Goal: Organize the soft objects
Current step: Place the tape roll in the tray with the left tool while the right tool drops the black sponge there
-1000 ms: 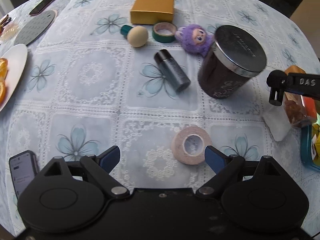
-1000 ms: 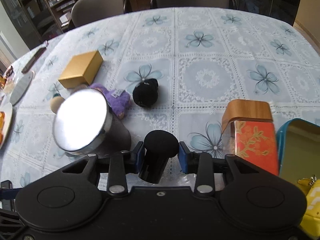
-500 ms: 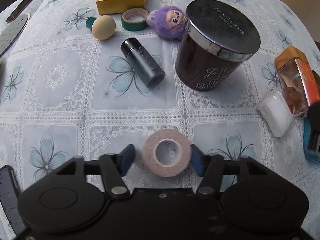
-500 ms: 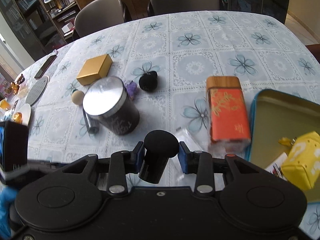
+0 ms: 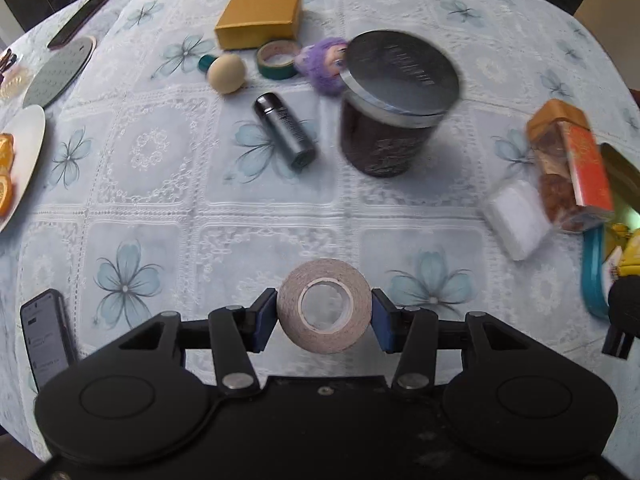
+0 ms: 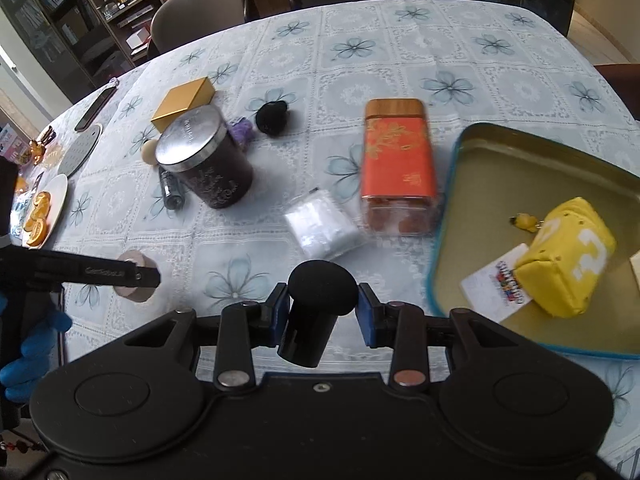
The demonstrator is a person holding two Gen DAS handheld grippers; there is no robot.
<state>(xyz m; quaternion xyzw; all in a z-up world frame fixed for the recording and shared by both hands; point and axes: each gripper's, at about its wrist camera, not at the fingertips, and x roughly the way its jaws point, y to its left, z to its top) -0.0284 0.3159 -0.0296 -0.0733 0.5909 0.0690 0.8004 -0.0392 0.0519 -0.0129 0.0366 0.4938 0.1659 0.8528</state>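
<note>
My left gripper point(image 5: 324, 312) is shut on a beige bandage roll point(image 5: 324, 305) and holds it just above the tablecloth; the roll also shows in the right wrist view point(image 6: 134, 278). My right gripper point(image 6: 322, 312) is shut on a black foam-tipped applicator point(image 6: 316, 308), held left of the teal tin tray point(image 6: 444, 240). A yellow plush cube point(image 6: 568, 256) lies in the tray. A purple plush toy point(image 5: 324, 64) sits behind the dark lidded jar point(image 5: 394, 100). A black fuzzy ball point(image 6: 272, 118) lies farther back.
On the flowered tablecloth lie a gold box point(image 5: 258, 18), green tape ring point(image 5: 278, 60), beige sponge point(image 5: 226, 74), dark tube point(image 5: 286, 136), white packet point(image 6: 324, 226), orange snack jar point(image 6: 396, 168), a phone point(image 5: 44, 336) and a plate of orange slices point(image 5: 16, 164).
My left gripper closed on the bandage roll and lifted it slightly. My right gripper carried the applicator back and right, so the teal tray now shows more fully.
</note>
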